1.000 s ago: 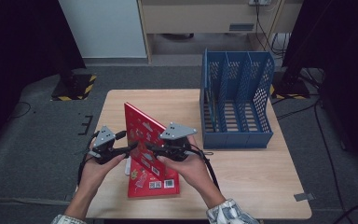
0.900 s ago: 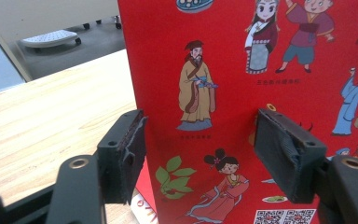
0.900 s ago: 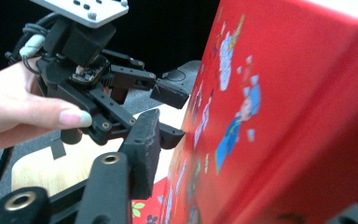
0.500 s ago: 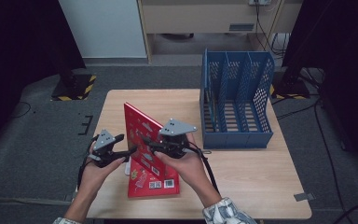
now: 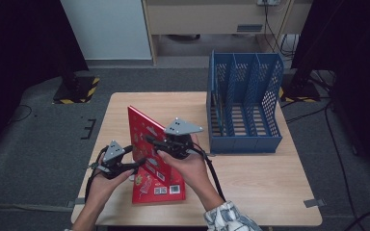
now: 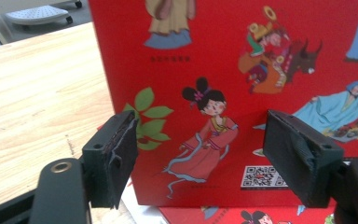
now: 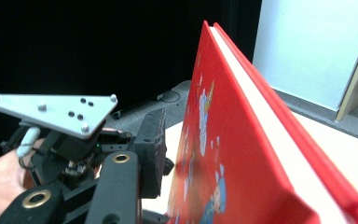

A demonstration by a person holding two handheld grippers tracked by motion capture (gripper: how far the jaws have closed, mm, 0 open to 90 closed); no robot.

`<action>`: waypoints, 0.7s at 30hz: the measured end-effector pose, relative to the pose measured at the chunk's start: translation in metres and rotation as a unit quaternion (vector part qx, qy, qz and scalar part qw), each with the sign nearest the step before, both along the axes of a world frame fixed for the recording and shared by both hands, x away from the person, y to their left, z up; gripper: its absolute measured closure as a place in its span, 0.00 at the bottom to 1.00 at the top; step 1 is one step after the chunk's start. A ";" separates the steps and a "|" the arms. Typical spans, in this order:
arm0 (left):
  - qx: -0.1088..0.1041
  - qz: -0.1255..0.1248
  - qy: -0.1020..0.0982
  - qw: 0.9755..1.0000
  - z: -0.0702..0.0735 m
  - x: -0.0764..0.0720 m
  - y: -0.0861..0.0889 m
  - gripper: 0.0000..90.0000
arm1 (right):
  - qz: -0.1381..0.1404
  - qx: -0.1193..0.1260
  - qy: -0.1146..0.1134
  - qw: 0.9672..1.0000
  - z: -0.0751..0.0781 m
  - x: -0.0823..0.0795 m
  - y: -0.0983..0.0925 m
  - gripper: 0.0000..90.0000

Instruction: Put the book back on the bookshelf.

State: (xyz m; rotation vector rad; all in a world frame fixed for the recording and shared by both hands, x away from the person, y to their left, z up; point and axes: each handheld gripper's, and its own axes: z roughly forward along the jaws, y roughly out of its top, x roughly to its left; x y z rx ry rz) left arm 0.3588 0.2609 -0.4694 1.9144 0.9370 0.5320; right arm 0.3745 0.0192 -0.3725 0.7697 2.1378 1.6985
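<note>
High view: a person at a wooden table stands a red picture book on its lower edge, tilted and leaning, near the table's middle, with a second red book lying flat just in front of it. The right tongs reach over the upright book's top edge. In the right gripper view the book's thick block of pages sits between the two jaws, which have just been closing on it, though whether both pads already press on the covers cannot be told. The left tongs hover just beside the book's printed cover with nothing in them. Their jaws have just been opening, and in the left gripper view they stand about half apart, the cover's cartoon figures and a QR code showing between and beyond them without contact. A blue file rack with three upright compartments waits at the table's far right corner, well apart from the book, and no book can be seen in it. Judging by this, the work looks to be at an early stage: the book is raised off the table and the right hand is taking it over. Carrying it across and slotting it into a compartment remains to be done, and the flat book lies untouched.
</note>
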 end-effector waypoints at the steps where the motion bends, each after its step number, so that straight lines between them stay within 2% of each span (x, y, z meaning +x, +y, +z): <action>1: -0.001 0.000 0.000 1.000 0.000 0.000 0.000 0.28 | -0.003 0.001 0.000 1.000 0.000 0.001 0.000 0.68; 9: -0.010 0.002 0.001 1.000 -0.002 -0.001 0.002 0.27 | -0.003 0.006 0.000 1.000 -0.001 0.002 0.003 0.79; 11: -0.012 0.004 0.001 1.000 -0.002 -0.001 0.003 0.27 | -0.002 0.008 -0.001 1.000 -0.001 0.003 0.004 0.85; 15: -0.014 0.005 0.000 1.000 -0.002 -0.002 0.005 0.26 | 0.002 0.011 -0.002 1.000 0.000 0.003 0.006 0.86; 19: 0.006 0.008 0.000 1.000 -0.003 -0.010 0.013 0.22 | 0.003 0.020 0.003 1.000 0.000 0.004 0.005 0.88; 21: 0.010 0.015 0.005 1.000 -0.004 -0.014 0.020 0.22 | 0.001 0.018 -0.003 1.000 0.000 0.004 0.004 0.88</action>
